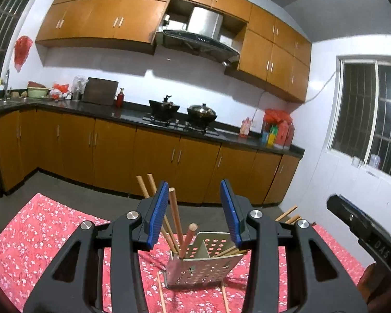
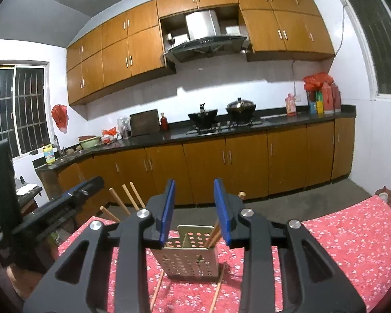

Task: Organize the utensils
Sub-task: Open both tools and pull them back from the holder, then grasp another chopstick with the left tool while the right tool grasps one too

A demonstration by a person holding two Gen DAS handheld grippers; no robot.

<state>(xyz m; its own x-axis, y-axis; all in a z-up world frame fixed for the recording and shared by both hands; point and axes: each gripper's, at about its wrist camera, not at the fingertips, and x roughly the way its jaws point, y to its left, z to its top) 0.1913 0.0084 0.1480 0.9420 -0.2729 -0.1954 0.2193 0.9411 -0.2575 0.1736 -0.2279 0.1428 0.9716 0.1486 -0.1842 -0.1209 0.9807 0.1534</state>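
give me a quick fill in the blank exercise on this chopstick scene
1. The holder is perforated metal and stands on a ____ flowered tablecloth.
2. Two loose chopsticks lie on the cloth, one on each ____ of the holder.
3. The right gripper has ____ between its fingers.
4. On the stove sit ____ dark pots.

Missing words: red; side; nothing; two

black tool (image 1: 194,210) frames, blue ribbed pads (image 1: 157,212), silver pivot screws (image 1: 132,215)
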